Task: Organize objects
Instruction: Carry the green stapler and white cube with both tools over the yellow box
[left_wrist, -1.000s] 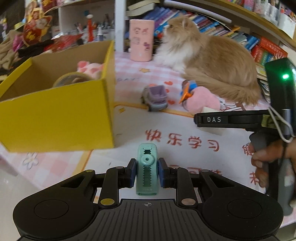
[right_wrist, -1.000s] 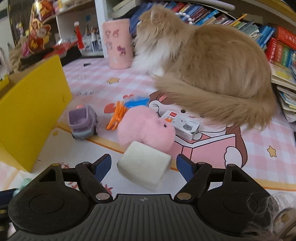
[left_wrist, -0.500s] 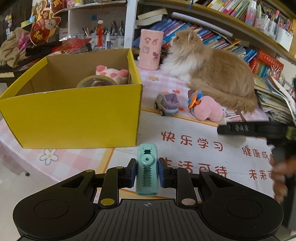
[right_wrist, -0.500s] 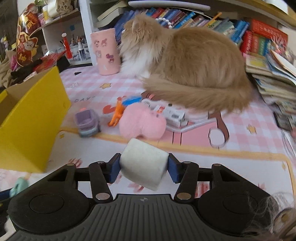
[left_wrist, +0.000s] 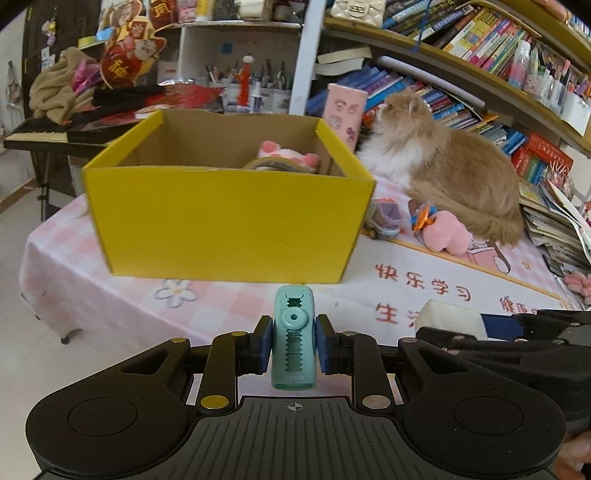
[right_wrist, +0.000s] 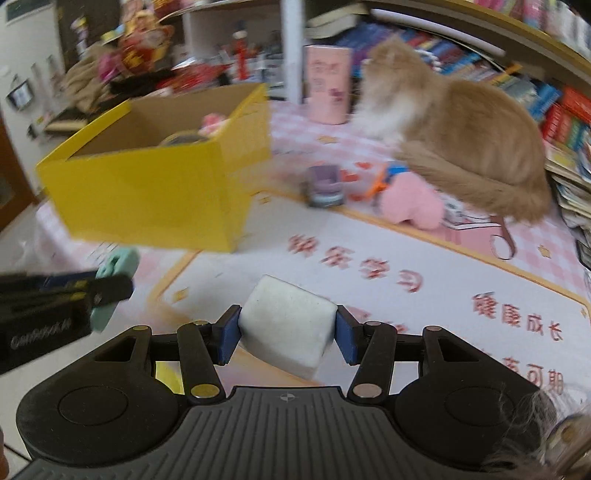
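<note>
1. Between my left gripper's (left_wrist: 294, 345) blue pads sits a teal correction-tape dispenser (left_wrist: 293, 339), upright and pinched from both sides, its toothed face toward the camera.
2. Left wrist view only: I can see into the yellow box (left_wrist: 229, 225) head-on. Inside, at its far right, lie a pink plush (left_wrist: 286, 152) and a tape roll (left_wrist: 273, 164). A keyboard (left_wrist: 40, 134) stands far left, off the table.
3. Same view, near right: my right gripper (left_wrist: 480, 326) enters edge-on with a white block (left_wrist: 448, 319) at its tip.
4. Right wrist view only: the white block (right_wrist: 286, 328) shows in full, tilted, clamped between the right gripper's (right_wrist: 288, 332) pads. Jaws have just been closing; pads now touch both its side faces.
5. Right view is blurred. The left gripper (right_wrist: 66, 295) shows at near left, the teal dispenser (right_wrist: 112, 280) poking past its tip.
6. Both views: cat (left_wrist: 443, 173) sits far right on the pink checked cloth (left_wrist: 92, 295); a pink cup (left_wrist: 345, 110) stands beside its head.
7. Loose items lie between the box and the cat: a purple toy car (right_wrist: 325, 184), an orange-and-blue clip (right_wrist: 386, 179) and a pink plush pig (right_wrist: 412, 203), pig touching the cat's tail.
8. Relative to tools: the box stands beyond both grippers, straight ahead of the left, ahead-left of the right. Both held items are near of the box and outside it.
</note>
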